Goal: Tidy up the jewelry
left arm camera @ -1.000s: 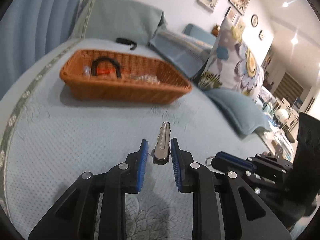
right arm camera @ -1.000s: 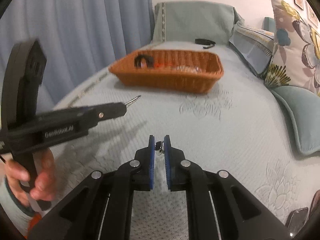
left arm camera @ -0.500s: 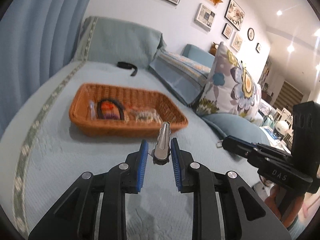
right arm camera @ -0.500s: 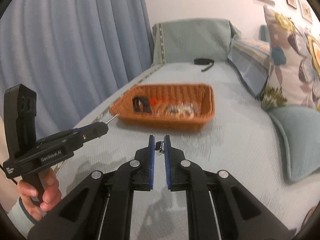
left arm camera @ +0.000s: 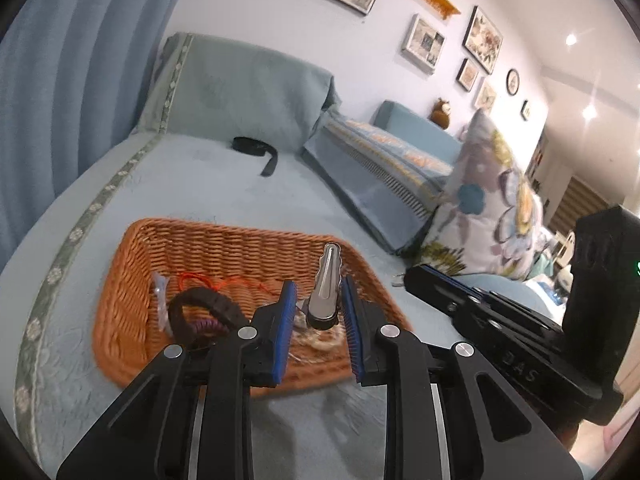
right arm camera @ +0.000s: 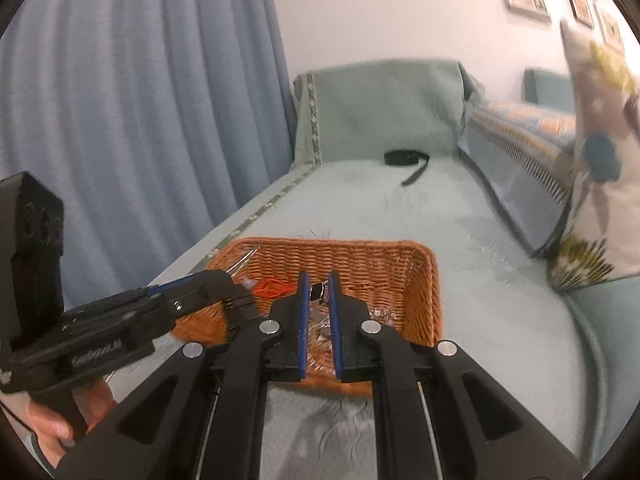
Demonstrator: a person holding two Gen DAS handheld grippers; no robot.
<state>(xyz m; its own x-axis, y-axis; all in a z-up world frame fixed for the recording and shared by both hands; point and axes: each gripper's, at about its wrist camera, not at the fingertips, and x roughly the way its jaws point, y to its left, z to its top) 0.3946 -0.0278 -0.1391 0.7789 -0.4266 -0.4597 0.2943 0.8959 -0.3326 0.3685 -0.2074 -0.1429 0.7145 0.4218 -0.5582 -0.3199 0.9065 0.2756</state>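
The left gripper (left arm camera: 318,300) is clamping a silver metal hair clip (left arm camera: 326,286) upright over the wicker basket (left arm camera: 116,304) sitting on the blue bedspread (left arm camera: 224,196). The right gripper (right arm camera: 319,294) is pinching a small dark ring-like piece (right arm camera: 317,290) above the same basket, which is holding a dark bracelet (left arm camera: 200,306), a red cord (right arm camera: 272,287) and clear plastic packets (right arm camera: 382,313).

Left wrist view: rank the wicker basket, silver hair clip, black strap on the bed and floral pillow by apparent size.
1. Wicker basket
2. Floral pillow, partly hidden, so close to the basket
3. Silver hair clip, enlarged by nearness
4. Black strap; unsure against the clip
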